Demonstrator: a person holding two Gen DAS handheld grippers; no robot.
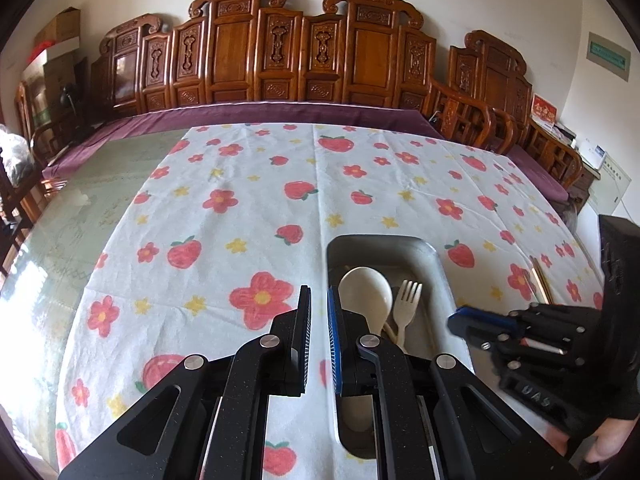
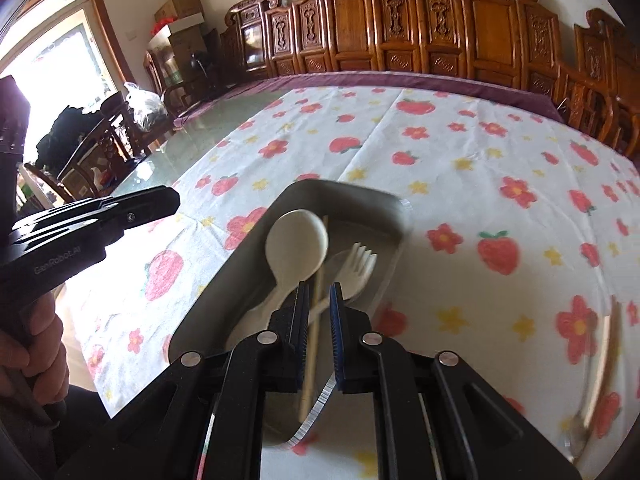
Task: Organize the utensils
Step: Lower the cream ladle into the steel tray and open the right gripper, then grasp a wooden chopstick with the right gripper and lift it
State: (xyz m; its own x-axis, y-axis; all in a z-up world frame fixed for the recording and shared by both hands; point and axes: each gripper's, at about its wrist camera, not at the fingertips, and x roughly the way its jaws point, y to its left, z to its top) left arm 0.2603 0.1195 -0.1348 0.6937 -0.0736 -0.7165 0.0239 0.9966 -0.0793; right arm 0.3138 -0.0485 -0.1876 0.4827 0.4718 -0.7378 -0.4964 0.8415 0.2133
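A grey tray (image 1: 384,242) (image 2: 224,280) lies on the flowered cloth. In it lie a cream spoon (image 1: 366,292) (image 2: 298,246), a cream fork (image 1: 406,306) (image 2: 356,270) and a wooden chopstick (image 2: 316,304). My left gripper (image 1: 319,312) hovers over the tray's left rim, jaws a narrow gap apart and empty; it also shows in the right wrist view (image 2: 120,208). My right gripper (image 2: 319,308) hangs above the tray; the chopstick runs between its slightly parted jaws, and contact is unclear. It also shows in the left wrist view (image 1: 480,320). Another chopstick (image 1: 542,284) lies on the cloth right of the tray.
A glass-topped table (image 1: 60,240) carries the strawberry-and-flower cloth (image 1: 240,208). Carved wooden chairs (image 1: 304,52) line the far edge. A blurred long utensil (image 2: 600,364) lies on the cloth at the right. Boxes (image 2: 180,12) and a chair (image 2: 92,144) stand at the left.
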